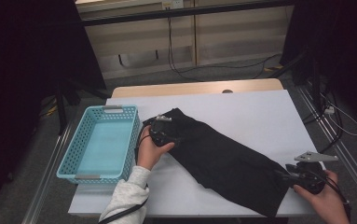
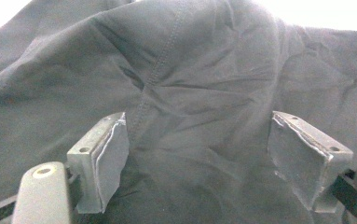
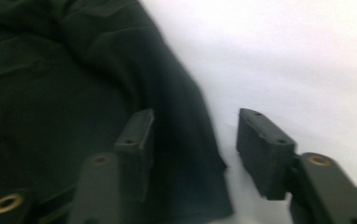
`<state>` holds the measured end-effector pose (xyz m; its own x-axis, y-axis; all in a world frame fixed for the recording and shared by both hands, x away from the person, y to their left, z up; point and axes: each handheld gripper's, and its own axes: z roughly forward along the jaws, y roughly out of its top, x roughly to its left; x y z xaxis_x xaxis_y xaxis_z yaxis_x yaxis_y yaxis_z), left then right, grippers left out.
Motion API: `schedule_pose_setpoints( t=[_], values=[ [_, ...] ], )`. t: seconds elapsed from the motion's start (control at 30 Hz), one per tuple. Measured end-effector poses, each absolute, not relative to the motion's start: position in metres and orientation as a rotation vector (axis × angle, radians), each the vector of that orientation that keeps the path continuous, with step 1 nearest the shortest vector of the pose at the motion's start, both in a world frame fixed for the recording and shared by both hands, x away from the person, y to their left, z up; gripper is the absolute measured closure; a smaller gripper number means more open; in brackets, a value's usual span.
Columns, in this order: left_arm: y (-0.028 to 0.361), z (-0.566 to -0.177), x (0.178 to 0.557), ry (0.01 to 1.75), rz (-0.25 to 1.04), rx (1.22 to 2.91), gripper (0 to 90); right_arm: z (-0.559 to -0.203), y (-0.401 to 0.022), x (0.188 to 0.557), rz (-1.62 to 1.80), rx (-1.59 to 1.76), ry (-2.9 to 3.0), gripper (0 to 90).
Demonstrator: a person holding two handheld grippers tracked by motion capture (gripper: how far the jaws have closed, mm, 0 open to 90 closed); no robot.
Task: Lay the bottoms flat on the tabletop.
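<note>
A black garment point(image 1: 223, 158) lies stretched slantwise across the white table top point(image 1: 260, 116), from near the basket down to the front right. My left gripper point(image 1: 167, 135) rests on its upper left end. In the left gripper view its jaws point(image 2: 197, 121) stand wide apart over rumpled black cloth point(image 2: 190, 70) with a seam running down it, and the pads do not press on it. My right gripper point(image 1: 283, 176) is at the garment's lower right end. Its jaws point(image 3: 195, 116) are apart, with the cloth's edge point(image 3: 185, 154) lying between them and the left fingertip point(image 3: 139, 130) over the fabric.
A light blue plastic basket point(image 1: 71, 149) with nothing in it stands at the table's left side, close to my left hand. Bare white table surface extends behind and to the right of the garment. Cables run over the floor beyond the table.
</note>
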<state>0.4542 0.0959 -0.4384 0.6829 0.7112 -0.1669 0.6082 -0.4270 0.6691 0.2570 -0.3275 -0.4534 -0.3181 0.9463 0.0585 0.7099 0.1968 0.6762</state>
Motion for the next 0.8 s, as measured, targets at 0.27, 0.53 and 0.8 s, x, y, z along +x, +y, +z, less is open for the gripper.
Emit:
schedule_pose_setpoints(
  t=[0.27, 0.53, 0.8],
  values=[
    [0.097, -0.436, 0.453, 1.008, 0.214, 2.145, 21.8, -0.454, -0.315, 0.257, 0.881, 1.529, 2.141, 73.8],
    [0.102, -0.437, 0.456, 1.024, 0.213, 2.141, 21.3, -0.452, -0.321, 0.260, 0.943, 1.552, 2.171, 86.2],
    [0.110, -0.433, 0.458, 1.045, 0.238, 2.123, 21.3, -0.443, -0.353, 0.253, 0.864, 1.598, 2.069, 86.4]
  ],
)
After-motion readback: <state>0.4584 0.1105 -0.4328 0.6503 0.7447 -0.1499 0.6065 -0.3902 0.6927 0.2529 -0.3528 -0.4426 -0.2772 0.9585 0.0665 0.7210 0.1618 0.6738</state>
